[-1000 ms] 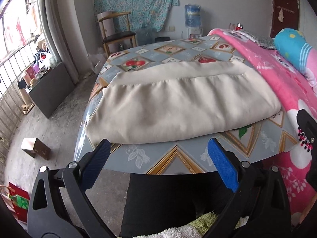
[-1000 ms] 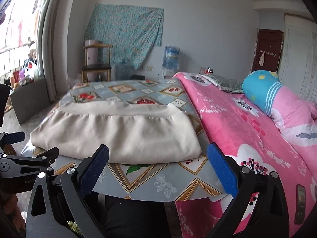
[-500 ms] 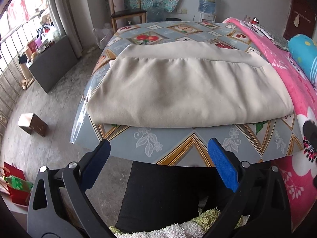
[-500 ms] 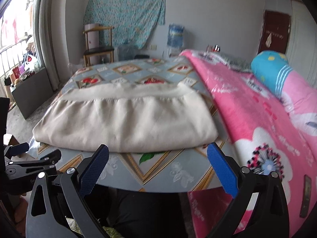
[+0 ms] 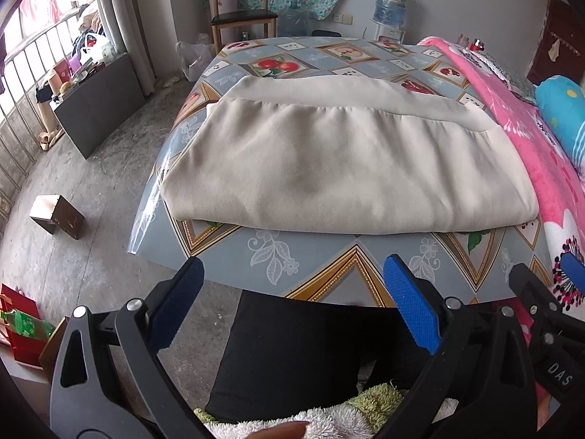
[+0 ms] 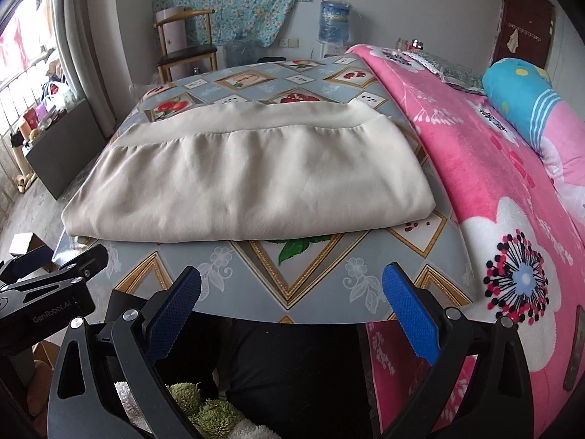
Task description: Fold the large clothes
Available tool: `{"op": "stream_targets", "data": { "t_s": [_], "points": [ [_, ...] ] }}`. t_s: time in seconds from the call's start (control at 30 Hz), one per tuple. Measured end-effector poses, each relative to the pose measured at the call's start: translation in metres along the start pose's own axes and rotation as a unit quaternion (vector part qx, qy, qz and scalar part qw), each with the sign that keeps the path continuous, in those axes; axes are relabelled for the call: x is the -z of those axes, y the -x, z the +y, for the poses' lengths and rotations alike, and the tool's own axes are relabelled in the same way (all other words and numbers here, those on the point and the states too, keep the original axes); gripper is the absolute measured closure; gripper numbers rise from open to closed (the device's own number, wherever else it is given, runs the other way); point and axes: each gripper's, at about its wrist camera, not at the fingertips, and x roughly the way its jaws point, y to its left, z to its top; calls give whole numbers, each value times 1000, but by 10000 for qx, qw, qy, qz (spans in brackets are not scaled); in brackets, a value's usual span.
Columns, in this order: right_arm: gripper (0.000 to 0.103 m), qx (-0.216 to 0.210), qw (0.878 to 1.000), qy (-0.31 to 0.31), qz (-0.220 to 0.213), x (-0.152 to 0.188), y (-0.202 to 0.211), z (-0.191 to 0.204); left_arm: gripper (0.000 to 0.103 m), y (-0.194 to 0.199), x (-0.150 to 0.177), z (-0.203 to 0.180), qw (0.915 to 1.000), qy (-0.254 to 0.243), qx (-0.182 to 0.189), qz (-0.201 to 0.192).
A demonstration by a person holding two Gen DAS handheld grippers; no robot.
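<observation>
Folded beige garment (image 5: 347,168) lies flat, long axis left-to-right, waistband far.

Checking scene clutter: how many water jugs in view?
2. One blue water jug sits atop the white dispenser against the far wall; a second clear jug stands on the floor beside the wooden chair. Others may be hidden.

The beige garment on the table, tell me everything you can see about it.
The beige garment is a large piece of smooth, soft-looking cloth, folded into a broad rectangle of several layers. A flat band runs along its far edge, with light gathers below it. The near edge is a rounded fold. It lies flat on the patterned tablecloth, its right end close to the pink blanket; contact there is unclear. Neither the left gripper nor the right gripper touches it; both are open.
</observation>
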Motion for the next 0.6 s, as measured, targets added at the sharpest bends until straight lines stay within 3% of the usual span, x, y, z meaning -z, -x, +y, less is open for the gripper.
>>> {"op": "stream_targets", "data": {
  "t_s": [0.6],
  "points": [
    [6,1,9999,15,105,2,-2,-2,8,-3,2,-13,9998,-124,-69,107]
  ]
}}
